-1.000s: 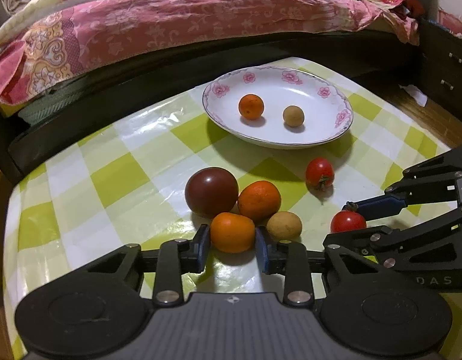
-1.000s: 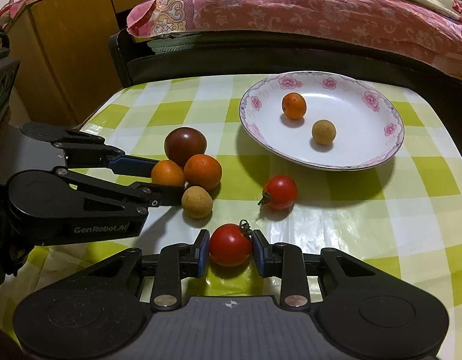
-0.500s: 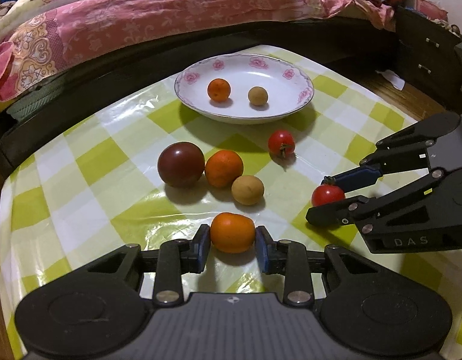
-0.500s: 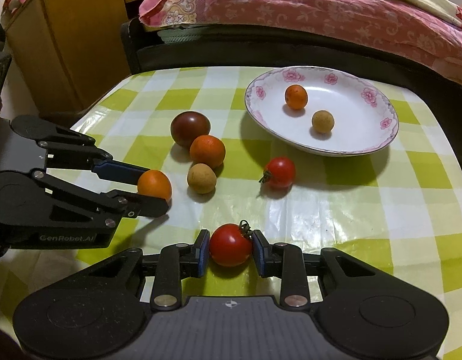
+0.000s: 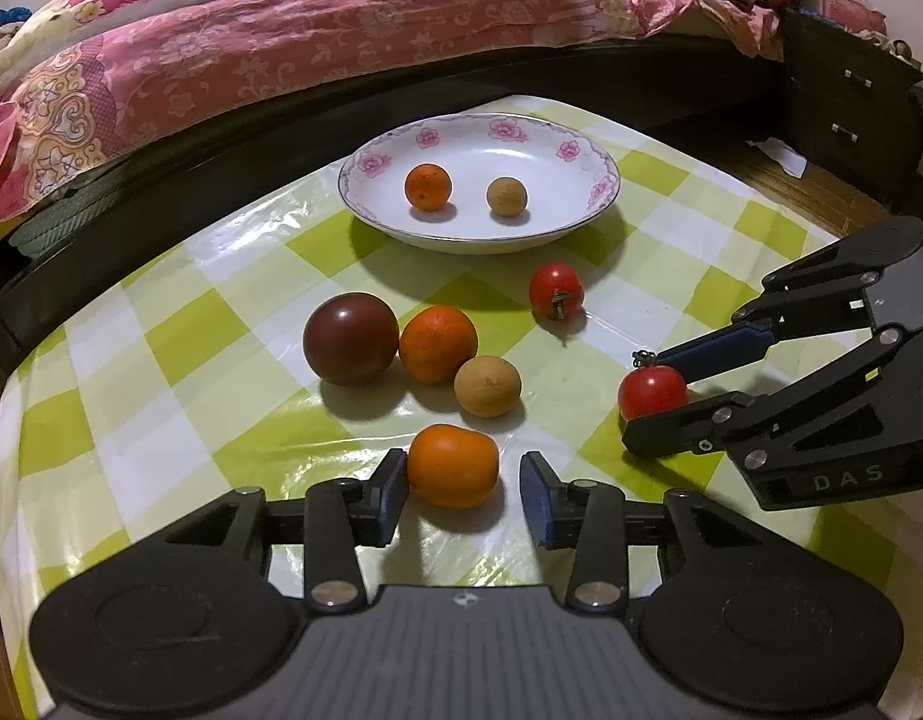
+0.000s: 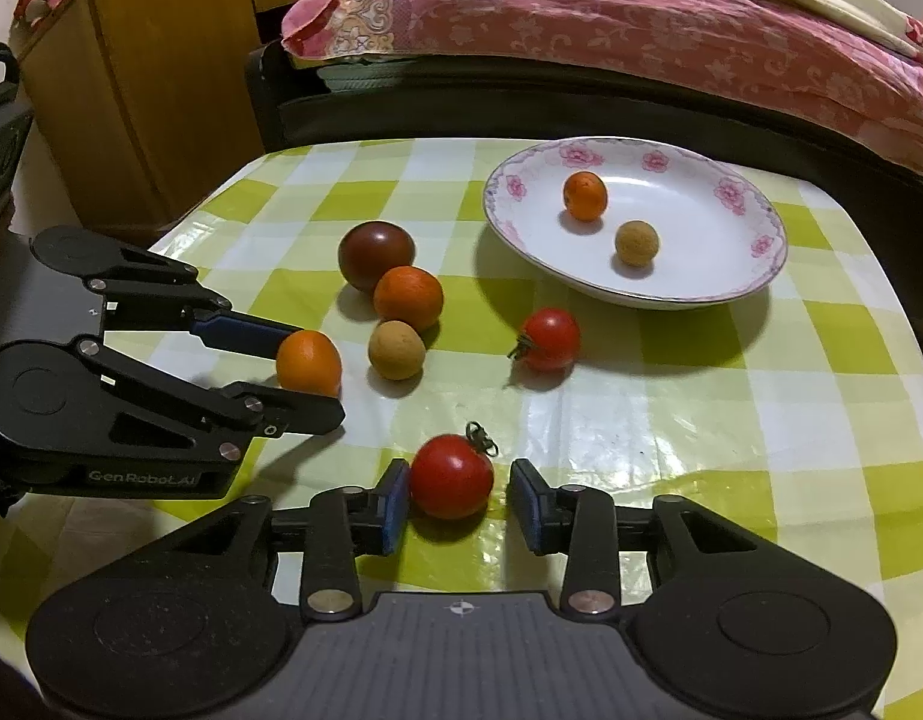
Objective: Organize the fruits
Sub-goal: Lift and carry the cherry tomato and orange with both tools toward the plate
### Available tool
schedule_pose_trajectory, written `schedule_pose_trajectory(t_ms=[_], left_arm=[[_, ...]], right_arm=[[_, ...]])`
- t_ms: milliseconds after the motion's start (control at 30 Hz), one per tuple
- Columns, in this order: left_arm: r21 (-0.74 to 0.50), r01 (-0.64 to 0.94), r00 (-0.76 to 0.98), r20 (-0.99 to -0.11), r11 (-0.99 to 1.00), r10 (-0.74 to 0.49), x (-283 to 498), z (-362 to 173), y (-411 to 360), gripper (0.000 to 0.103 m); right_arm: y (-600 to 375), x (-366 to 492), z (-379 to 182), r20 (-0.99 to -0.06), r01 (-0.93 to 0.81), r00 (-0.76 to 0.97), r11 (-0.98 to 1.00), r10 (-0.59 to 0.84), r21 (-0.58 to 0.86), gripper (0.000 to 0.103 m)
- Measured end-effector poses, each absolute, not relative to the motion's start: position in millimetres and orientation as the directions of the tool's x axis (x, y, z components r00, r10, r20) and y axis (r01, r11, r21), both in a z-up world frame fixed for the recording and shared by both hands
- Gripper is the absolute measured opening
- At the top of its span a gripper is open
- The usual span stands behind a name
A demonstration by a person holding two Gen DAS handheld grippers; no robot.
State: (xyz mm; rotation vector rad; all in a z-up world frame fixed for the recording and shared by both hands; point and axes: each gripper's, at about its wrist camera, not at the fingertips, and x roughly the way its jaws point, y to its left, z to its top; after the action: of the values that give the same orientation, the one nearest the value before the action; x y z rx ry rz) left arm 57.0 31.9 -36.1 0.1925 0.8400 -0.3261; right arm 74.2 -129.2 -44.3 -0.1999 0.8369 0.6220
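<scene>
An orange (image 5: 453, 465) rests on the checked tablecloth between the fingers of my left gripper (image 5: 464, 498). Its jaws are opening, and a gap shows on the orange's right side. A red tomato (image 6: 451, 476) with a stem lies between the fingers of my right gripper (image 6: 461, 504). Those jaws are opening too and stand clear of the tomato on the right. A white flowered plate (image 5: 521, 150) at the back holds a small orange (image 5: 428, 186) and a tan fruit (image 5: 506, 196). Each gripper also shows in the other's view.
A dark round fruit (image 5: 350, 338), another orange (image 5: 438, 343), a tan fruit (image 5: 487, 385) and a second red tomato (image 5: 556, 290) lie between the grippers and the plate. A bed with a pink quilt (image 5: 341, 30) runs behind the table. A wooden cabinet (image 6: 143, 90) stands at the left.
My left gripper drew the orange back from the fruit cluster. Both grippers then spread their jaws off the orange and the tomato, which now lie on the cloth.
</scene>
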Motion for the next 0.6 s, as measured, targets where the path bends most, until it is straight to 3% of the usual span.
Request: schedule_pose_trajectory(t_ms=[600], left_arm=[[0.054,0.349,0.628,-0.754,0.935,-0.192,56.6,-38.6,31.4,0.051]], right_arm=[[-123.2,74.9,-45.5,-0.735,-0.600,0.521,0.799,0.434,0.046,0.034]])
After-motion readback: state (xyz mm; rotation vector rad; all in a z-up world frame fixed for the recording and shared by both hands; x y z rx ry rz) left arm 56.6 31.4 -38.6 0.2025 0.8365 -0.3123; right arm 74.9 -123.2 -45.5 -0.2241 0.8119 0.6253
